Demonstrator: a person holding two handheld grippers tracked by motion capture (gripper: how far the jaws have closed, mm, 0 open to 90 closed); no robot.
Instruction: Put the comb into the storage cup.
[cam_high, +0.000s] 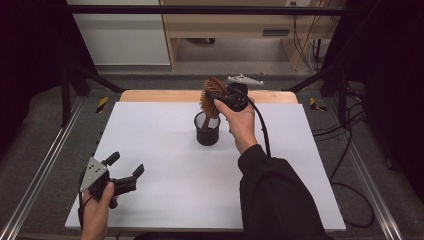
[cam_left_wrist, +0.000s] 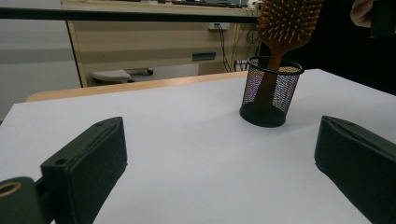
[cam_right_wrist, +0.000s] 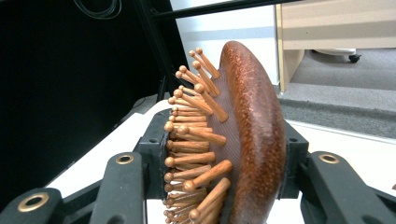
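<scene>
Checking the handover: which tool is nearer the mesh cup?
Right. The right tool grips the hairbrush directly above the mesh cup; the left tool rests open at the table's near-left corner.

grey carpet floor (cam_high: 45, 120), light wood desk (cam_high: 225, 22) at the back, white panel (cam_high: 120, 35) beside it, black frame bar (cam_high: 200, 10) overhead, cables (cam_high: 350, 150) trailing on the right
</scene>
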